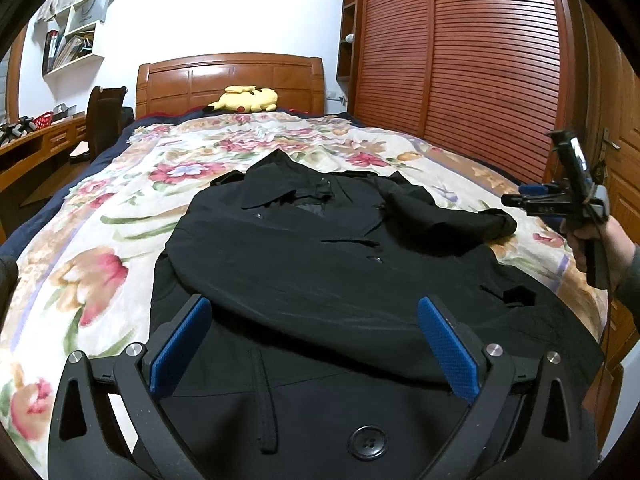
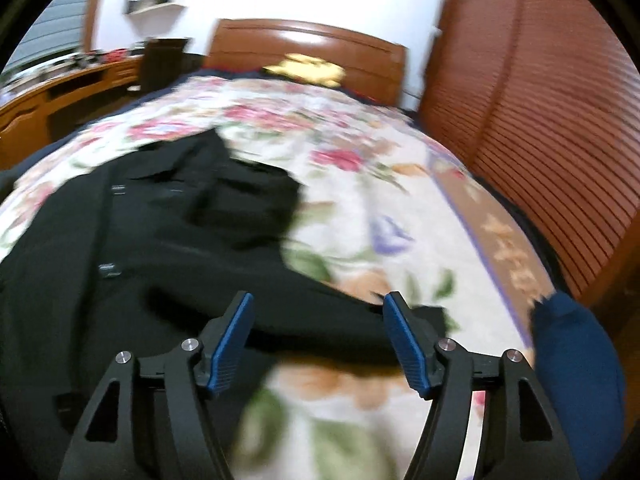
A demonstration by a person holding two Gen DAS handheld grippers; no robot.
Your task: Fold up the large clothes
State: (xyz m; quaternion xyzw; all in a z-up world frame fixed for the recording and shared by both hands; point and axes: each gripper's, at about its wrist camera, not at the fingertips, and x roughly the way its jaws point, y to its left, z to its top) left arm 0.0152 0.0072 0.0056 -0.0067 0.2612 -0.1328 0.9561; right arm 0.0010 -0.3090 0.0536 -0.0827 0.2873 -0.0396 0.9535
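Note:
A large black coat (image 1: pixel 320 260) lies face up on the floral bedspread (image 1: pixel 100 216), collar toward the headboard. Its right sleeve (image 1: pixel 448 216) is laid across the chest. My left gripper (image 1: pixel 316 308) hovers over the coat's lower front, jaws wide apart, nothing between the blue pads (image 1: pixel 182 344). In the left wrist view my right gripper (image 1: pixel 516 200) sits at the bed's right side, held by a hand (image 1: pixel 588 240). In its own blurred view the right gripper (image 2: pixel 319 300) is open above the right edge of the coat (image 2: pixel 140 240), with the pads (image 2: pixel 408 344) touching nothing.
A yellow plush toy (image 1: pixel 246 100) lies by the wooden headboard (image 1: pixel 228 80). Slatted wardrobe doors (image 1: pixel 460 60) run along the right side. A desk (image 1: pixel 36 152) and dark chair (image 1: pixel 104 120) stand at the left. A navy blue fabric mound (image 2: pixel 576 360) sits at the bed's right edge.

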